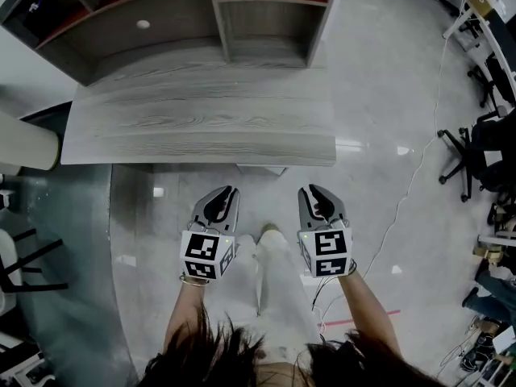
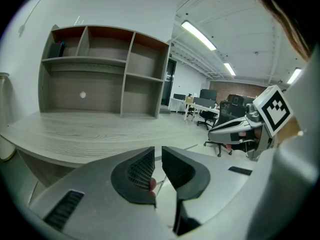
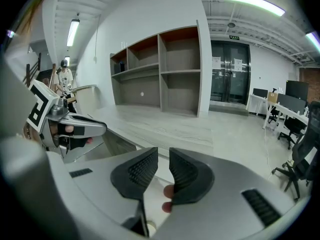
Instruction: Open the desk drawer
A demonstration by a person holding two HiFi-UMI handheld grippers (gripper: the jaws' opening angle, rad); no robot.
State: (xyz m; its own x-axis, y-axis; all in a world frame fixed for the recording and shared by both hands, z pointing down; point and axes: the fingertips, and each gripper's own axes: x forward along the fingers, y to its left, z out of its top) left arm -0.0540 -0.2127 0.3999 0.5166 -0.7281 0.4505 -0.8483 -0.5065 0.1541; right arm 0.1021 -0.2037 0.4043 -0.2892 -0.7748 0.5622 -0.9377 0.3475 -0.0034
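Observation:
The desk (image 1: 201, 127) has a grey wood-grain top and stands right in front of me. A small pale piece (image 1: 260, 168) pokes out under the middle of its front edge; the drawer itself is hidden beneath the top. My left gripper (image 1: 231, 190) and right gripper (image 1: 306, 189) hang side by side just short of that edge, apart from the desk. The left gripper view shows the left gripper (image 2: 158, 151) with only a sliver between its jaws and nothing in it. The right gripper (image 3: 163, 151) shows a narrow empty gap, so it is slightly open.
A shelf hutch (image 1: 185, 22) sits at the back of the desk. Office chairs (image 1: 463, 156) and a thin cable (image 1: 411, 184) lie on the glossy floor to the right. A curved glass panel (image 1: 72, 256) stands at the left. My pale-trousered legs (image 1: 274, 280) are below the grippers.

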